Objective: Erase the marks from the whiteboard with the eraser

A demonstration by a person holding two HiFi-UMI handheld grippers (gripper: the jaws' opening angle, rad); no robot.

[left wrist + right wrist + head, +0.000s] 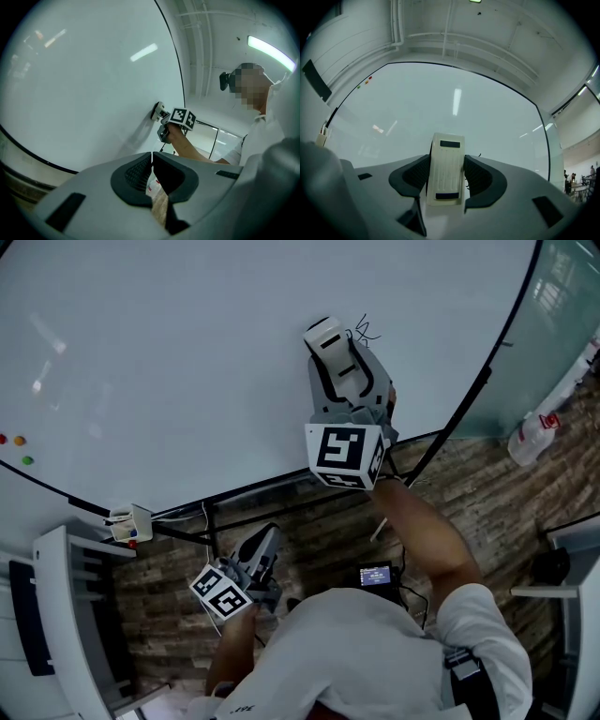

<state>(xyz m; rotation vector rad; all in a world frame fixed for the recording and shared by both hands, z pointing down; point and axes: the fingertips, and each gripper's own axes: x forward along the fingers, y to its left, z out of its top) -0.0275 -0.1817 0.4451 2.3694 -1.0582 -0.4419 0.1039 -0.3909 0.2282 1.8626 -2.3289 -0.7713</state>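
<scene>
**Whiteboard point(187, 352) with eraser point(325, 334) at its right side**

The board fills the upper part of the head view. At centre top, the right gripper point(335, 351) has its jaws clamped on the white eraser, which lies against the board just beside small black marks point(364, 331). At lower centre-left, the left gripper point(152, 161) hangs over the wood-patterned floor point(469, 484), jaws closed on nothing.

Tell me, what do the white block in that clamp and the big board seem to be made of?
The eraser looks like matte, off-white moulded plastic: fine ribs run along its back, with two dark inset strips. The whiteboard has a smooth, glossy white face that mirrors the ceiling lights; coated steel or glass, I cannot tell which.
</scene>
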